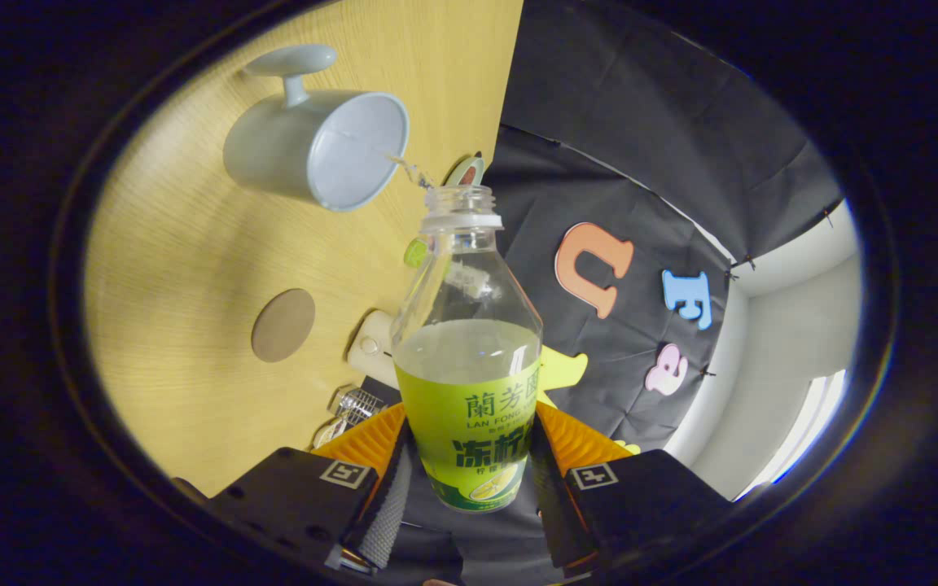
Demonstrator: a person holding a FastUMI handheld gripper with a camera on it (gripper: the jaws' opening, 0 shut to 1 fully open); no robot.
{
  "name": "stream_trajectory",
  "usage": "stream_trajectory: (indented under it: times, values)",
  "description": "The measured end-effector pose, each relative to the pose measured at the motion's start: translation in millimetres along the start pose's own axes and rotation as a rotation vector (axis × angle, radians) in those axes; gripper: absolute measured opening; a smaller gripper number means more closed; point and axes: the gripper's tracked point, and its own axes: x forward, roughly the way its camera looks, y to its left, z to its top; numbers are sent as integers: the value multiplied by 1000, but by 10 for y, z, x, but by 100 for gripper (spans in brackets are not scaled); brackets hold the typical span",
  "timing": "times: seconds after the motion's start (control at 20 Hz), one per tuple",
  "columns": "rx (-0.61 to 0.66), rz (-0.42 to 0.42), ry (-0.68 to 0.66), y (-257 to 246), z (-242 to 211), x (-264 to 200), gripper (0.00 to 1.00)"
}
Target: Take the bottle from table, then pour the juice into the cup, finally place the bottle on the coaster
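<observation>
Both fingers of the gripper (469,480) pinch the tilted bottle (469,358); its thin stream could miss the cup (318,146) and wet the counter (192,260).

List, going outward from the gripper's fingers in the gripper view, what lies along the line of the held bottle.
Gripper, its fingers pressed on the green-labelled clear plastic juice bottle → the bottle's open mouth → a thin stream of juice → the pale blue-grey handled cup on the light wooden table.
</observation>
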Motion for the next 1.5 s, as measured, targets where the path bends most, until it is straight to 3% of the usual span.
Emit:
stream_trajectory:
  times: [1.5]
  values:
    - [-132,-36,-19,-193,89,-42,75]
